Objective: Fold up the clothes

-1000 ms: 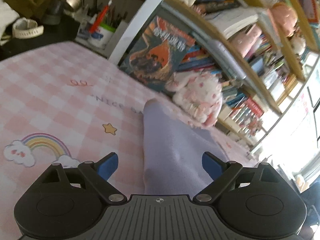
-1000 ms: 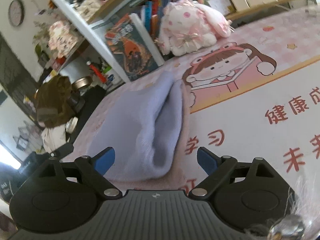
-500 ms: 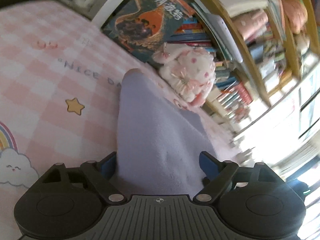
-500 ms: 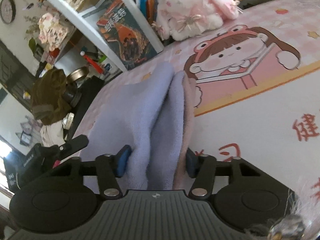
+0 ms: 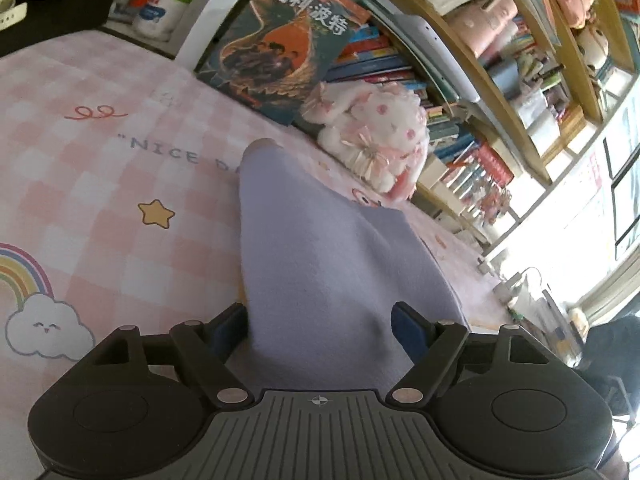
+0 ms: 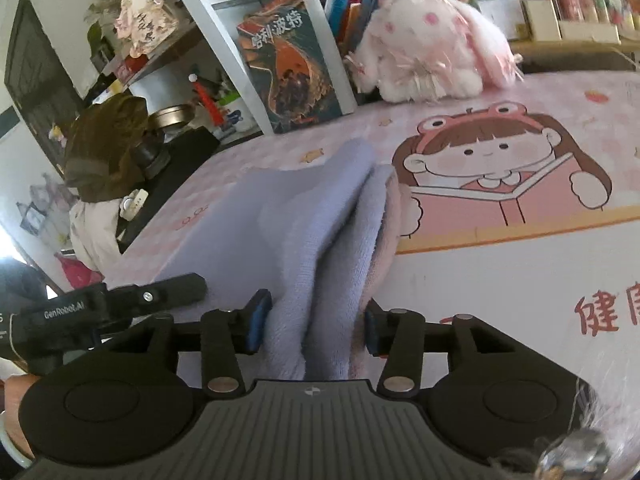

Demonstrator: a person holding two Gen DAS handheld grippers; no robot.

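Observation:
A lavender fleece garment (image 5: 320,264) lies on the pink printed table cover, with a pink inner layer showing at its right edge in the right wrist view (image 6: 316,248). My left gripper (image 5: 320,330) has its blue pads against both sides of the garment's near end, the jaws still fairly wide. My right gripper (image 6: 314,326) is closed on the bunched layers of the garment's near edge. The left gripper's body (image 6: 100,304) shows at the left of the right wrist view.
A white and pink plush toy (image 5: 376,136) and a large book (image 5: 280,48) stand against the bookshelf behind the garment. A dark bag and clutter (image 6: 108,152) sit at the table's far left end. The pink table cover (image 5: 80,160) spreads to the left.
Both grippers moved forward onto the garment's near end. The right jaws went from wide open to closed on the cloth. The left jaws narrowed onto the cloth.

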